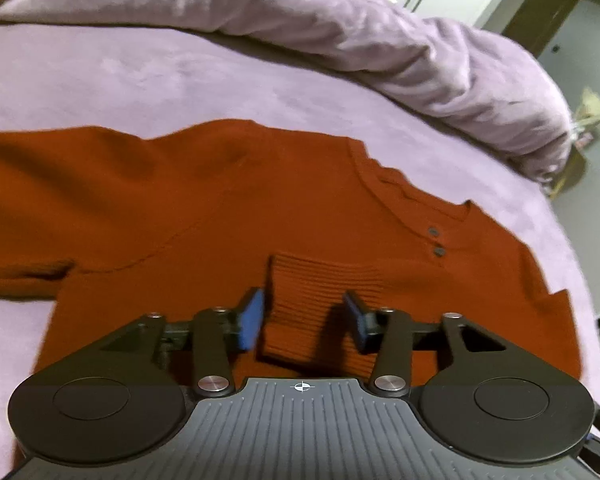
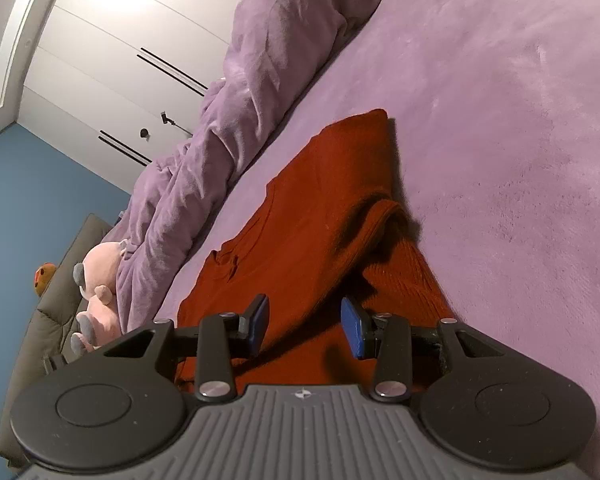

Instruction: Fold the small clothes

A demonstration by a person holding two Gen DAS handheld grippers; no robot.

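A rust-orange knit sweater (image 1: 204, 216) lies spread on the purple bed, collar with two dark buttons (image 1: 436, 242) to the right. One sleeve is folded over the chest, its ribbed cuff (image 1: 316, 304) lying between the blue pads of my left gripper (image 1: 304, 320), which is open just above it. In the right wrist view the sweater (image 2: 312, 232) runs away from me, with a raised fold and ribbed hem (image 2: 404, 280) on the right. My right gripper (image 2: 306, 326) is open over the cloth, holding nothing.
A bunched purple duvet (image 1: 380, 40) lies along the far side of the bed (image 1: 120, 84). White wardrobe doors (image 2: 112, 40), a blue wall and a grey sofa with a pink plush toy (image 2: 96, 280) stand beyond the bed's left edge.
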